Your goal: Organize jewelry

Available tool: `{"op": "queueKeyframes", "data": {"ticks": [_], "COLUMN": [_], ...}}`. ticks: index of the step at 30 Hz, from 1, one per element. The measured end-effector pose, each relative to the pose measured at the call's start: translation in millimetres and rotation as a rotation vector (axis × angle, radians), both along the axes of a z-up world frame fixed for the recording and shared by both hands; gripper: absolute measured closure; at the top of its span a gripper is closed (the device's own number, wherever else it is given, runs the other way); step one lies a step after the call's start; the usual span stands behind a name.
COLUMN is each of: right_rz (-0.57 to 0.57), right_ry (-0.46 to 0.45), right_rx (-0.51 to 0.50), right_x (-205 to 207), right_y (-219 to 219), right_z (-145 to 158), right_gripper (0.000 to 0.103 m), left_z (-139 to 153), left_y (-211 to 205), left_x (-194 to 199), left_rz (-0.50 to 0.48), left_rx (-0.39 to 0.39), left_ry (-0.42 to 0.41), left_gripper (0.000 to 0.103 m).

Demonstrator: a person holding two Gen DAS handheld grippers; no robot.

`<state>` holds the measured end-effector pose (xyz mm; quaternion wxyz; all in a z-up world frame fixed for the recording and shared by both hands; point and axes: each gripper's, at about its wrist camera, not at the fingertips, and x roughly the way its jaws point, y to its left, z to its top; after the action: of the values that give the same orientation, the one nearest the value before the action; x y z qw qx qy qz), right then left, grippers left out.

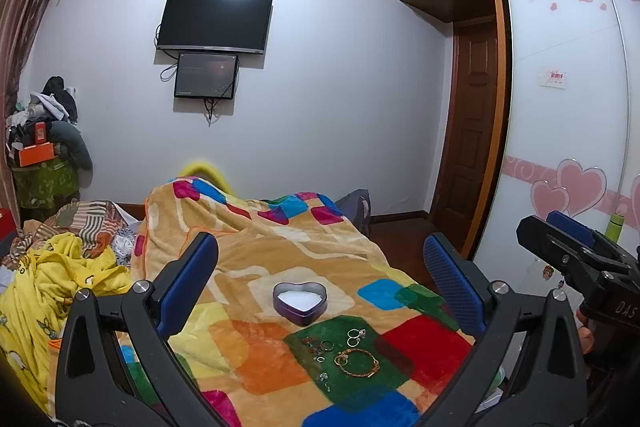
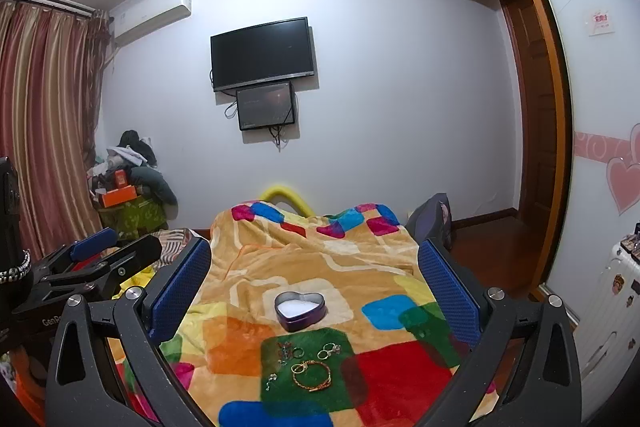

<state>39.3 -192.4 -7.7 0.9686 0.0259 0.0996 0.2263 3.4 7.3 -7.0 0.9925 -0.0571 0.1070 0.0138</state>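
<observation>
A purple heart-shaped tin (image 1: pixel 300 303) with a white lining stands open on the colourful blanket (image 1: pixel 264 259); it also shows in the right wrist view (image 2: pixel 300 310). In front of it on a green patch lie a gold bracelet (image 1: pixel 357 362), silver rings (image 1: pixel 354 335) and small earrings (image 1: pixel 316 343). The right wrist view shows the bracelet (image 2: pixel 312 375) and rings (image 2: pixel 329 350) too. My left gripper (image 1: pixel 320 279) is open and empty, above the tin. My right gripper (image 2: pixel 314 275) is open and empty, likewise held above the tin and jewelry.
The bed carries a yellow quilt (image 1: pixel 44 291) at left. A clothes pile with an orange box (image 1: pixel 36 153) stands in the far left corner. A wardrobe with heart stickers (image 1: pixel 568 131) and a wooden door (image 1: pixel 468 147) are right. A white suitcase (image 2: pixel 616 307) stands at right.
</observation>
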Motion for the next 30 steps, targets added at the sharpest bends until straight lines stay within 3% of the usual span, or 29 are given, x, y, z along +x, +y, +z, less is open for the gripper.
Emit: {"op": "queueKeyframes", "data": {"ticks": [30], "right_rz": [0.003], "right_ry": [0.023], "right_rx": [0.002], "right_x": [6.4], "right_y": [2.3], "right_z": [0.5], "right_gripper": [0.0], "left_z": [-3.0], "left_y": [-0.5], "left_x": [3.9], "left_rz": [0.002], "left_rx": [0.004], "left_ry": [0.009], "left_gripper": [0.0]}}
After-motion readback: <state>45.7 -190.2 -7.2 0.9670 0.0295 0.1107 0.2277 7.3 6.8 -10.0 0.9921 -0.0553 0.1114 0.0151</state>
